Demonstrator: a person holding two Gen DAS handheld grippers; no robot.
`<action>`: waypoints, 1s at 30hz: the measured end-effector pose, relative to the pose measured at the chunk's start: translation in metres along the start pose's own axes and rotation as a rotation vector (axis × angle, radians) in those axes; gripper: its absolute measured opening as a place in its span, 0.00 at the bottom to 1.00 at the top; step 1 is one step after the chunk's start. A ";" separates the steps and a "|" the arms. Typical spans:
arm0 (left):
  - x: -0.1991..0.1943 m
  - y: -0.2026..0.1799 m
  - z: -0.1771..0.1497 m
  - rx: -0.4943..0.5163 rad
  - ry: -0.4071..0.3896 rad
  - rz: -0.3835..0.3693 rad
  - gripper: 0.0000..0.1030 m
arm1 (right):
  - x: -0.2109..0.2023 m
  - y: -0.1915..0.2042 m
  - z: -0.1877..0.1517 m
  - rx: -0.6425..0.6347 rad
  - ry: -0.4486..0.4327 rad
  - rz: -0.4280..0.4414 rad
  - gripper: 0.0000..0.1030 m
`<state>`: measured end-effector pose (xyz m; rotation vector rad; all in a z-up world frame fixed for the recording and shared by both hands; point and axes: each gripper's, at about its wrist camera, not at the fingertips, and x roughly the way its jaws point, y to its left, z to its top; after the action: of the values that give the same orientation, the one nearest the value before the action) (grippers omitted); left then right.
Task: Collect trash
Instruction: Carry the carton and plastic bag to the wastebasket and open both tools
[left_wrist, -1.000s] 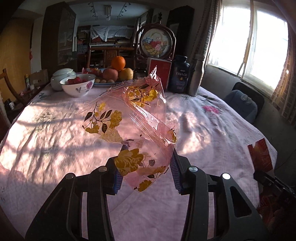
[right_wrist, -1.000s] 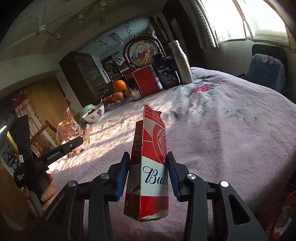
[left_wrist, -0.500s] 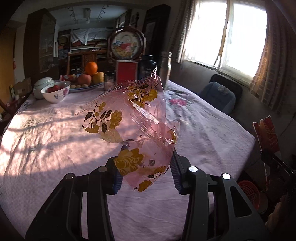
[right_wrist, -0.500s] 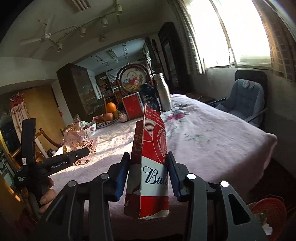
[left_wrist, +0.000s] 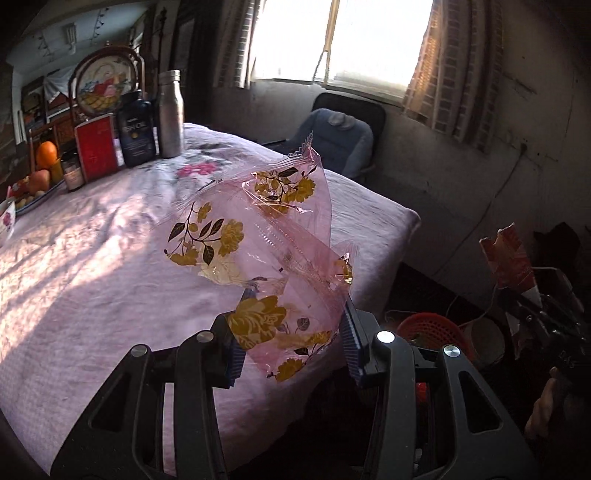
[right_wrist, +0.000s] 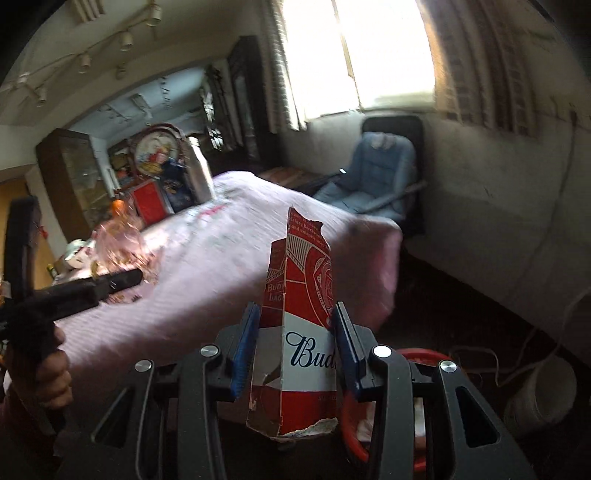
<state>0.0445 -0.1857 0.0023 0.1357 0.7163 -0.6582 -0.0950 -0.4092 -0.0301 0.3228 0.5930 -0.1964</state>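
Pink cellophane with gold flowers, the wrapper (left_wrist: 258, 254), stands pinched at its lower end in my left gripper (left_wrist: 291, 345), most of it fanning loose toward mid-frame over the table (left_wrist: 92, 258). My right gripper (right_wrist: 295, 350) is clamped on a torn red-and-white beer carton (right_wrist: 301, 332), upright between the blue pads.

Both pieces are off the table, and I judge the red basket (left_wrist: 430, 326), low and right of centre in the left view, to be where they go. In the right view it shows only as a red rim (right_wrist: 424, 356) behind the carton.

Risks: the wrapper is light and slippery, so on release it may cling to a pad or drift past the rim. The carton's ragged bottom edge could catch the rim and tip the basket. A pale bucket (right_wrist: 543, 398) and loose white cords (right_wrist: 524, 354) lie just beside the basket, easy to snag.

Room is tight: the table corner (right_wrist: 384, 236) overhangs close on the left, wall at right, so I would come in from above.
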 end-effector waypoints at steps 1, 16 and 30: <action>0.005 -0.007 -0.001 0.009 0.009 -0.012 0.43 | 0.004 -0.008 -0.005 0.014 0.014 -0.010 0.40; 0.073 -0.078 -0.015 0.144 0.140 -0.065 0.43 | 0.098 -0.112 -0.090 0.158 0.328 -0.240 0.59; 0.121 -0.150 -0.035 0.318 0.233 -0.177 0.43 | 0.016 -0.156 -0.053 0.252 0.023 -0.289 0.84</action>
<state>0.0022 -0.3546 -0.0870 0.4516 0.8494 -0.9341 -0.1516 -0.5370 -0.1188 0.4829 0.6375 -0.5491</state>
